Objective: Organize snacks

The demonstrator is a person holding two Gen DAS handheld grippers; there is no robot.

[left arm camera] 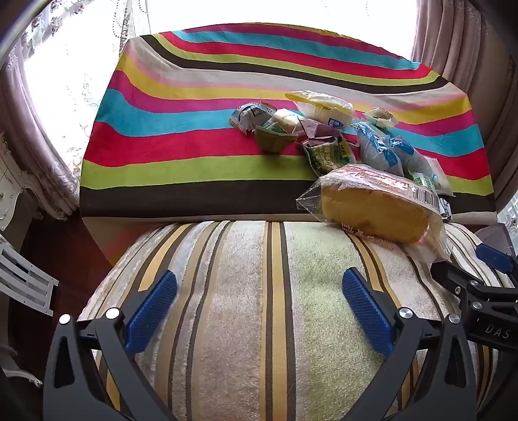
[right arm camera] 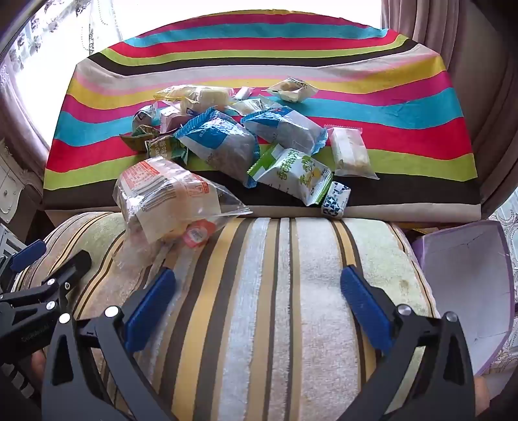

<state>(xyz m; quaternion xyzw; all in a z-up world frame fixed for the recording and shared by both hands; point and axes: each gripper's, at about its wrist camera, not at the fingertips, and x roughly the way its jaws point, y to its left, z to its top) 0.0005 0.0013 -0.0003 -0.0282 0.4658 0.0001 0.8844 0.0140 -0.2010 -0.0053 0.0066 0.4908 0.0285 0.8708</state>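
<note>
Light: you have strong daylight from the blown-out white window (left arm camera: pixel 275 13) behind the sheer patterned lace curtains (left arm camera: pixel 77 81) | Shadows: soft | Glare: on the clear crinkled plastic bread bag (right arm camera: pixel 162 197) | Focus: sharp centre | Distortion: heavy fisheye bending, dark corners

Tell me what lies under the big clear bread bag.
The bread bag straddles two surfaces: its far end rests on the rainbow-striped cloth, its near end on the striped plush cushion. Whether any snack sits beneath it is hidden.
</note>
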